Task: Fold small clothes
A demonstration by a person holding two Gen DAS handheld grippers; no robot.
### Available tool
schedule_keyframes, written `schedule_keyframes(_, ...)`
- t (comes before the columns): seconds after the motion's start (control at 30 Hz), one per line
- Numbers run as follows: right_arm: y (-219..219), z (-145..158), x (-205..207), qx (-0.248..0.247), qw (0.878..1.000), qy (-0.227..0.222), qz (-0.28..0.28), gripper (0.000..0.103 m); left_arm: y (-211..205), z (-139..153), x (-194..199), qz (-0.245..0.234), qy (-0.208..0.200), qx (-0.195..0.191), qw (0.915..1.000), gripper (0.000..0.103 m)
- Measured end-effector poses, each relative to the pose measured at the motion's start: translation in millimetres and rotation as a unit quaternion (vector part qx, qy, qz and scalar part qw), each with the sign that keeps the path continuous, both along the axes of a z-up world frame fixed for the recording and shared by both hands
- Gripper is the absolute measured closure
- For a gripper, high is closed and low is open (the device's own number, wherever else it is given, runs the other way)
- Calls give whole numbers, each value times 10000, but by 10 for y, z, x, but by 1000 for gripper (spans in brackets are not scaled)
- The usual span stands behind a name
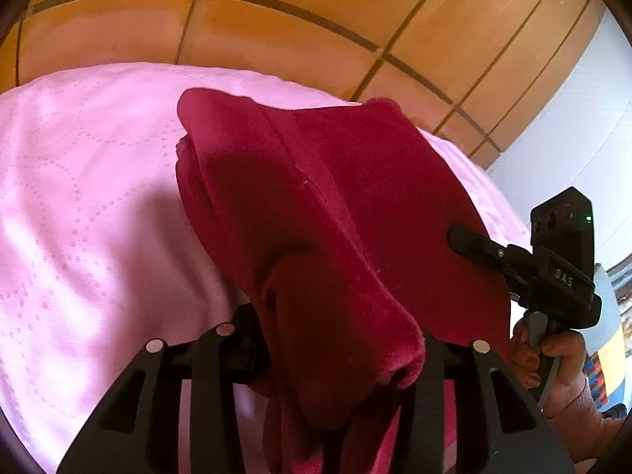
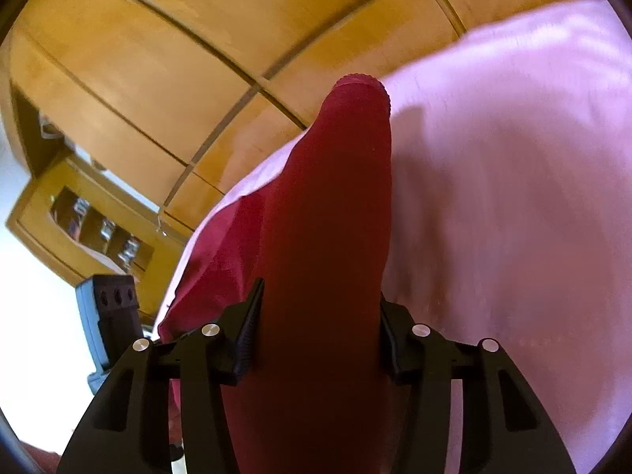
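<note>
A dark red velvety garment point(image 1: 335, 205) hangs lifted above a pink quilted bedspread point(image 1: 87, 205). My left gripper point(image 1: 339, 359) is shut on a bunched edge of it, and the cloth drapes over and hides the fingertips. In the left wrist view my right gripper point(image 1: 466, 239) shows at the right, its finger against the garment's far edge, held by a hand point(image 1: 553, 367). In the right wrist view the right gripper point(image 2: 316, 331) is shut on a long red fold of the garment point(image 2: 335, 205), which runs forward between the fingers point(image 2: 247, 328).
An orange wooden wardrobe point(image 1: 276, 31) stands behind the bed and also shows in the right wrist view point(image 2: 158, 59). A wooden shelf unit point(image 2: 87, 221) with small items is at the left. A white wall point(image 1: 572, 126) is at the right. The left gripper's body point(image 2: 114, 312) shows low left.
</note>
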State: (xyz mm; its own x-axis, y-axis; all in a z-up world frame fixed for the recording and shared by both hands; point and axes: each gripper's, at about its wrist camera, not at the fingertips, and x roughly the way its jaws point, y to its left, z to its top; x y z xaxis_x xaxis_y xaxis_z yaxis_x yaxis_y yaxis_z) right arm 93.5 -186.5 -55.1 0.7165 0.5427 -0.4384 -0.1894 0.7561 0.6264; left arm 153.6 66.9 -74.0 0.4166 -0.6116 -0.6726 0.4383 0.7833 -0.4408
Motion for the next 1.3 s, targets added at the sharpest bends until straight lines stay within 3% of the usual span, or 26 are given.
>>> schedule_keyframes(0.4,-404,159,-481,-14,9980,-337,-537,53,-651,118,-147,-617,-191,-214,9977,65)
schedule_keyframes(0.73,-862,288,-700,-3,9917,-655,-1103,53,-1363,338,-26,-1109,-395,-267,9927,65)
schedule_keyframes(0.97,-1433,351,-796,198,9814,-807,-1729,53,-2081,507,239,-1533,-615,-317,9858,65)
schedule_keyframes(1.3,-2277,395,-773,-98,9671,-988,-2342,53,-3010,537,443,-1869,-708,-413,9789,65)
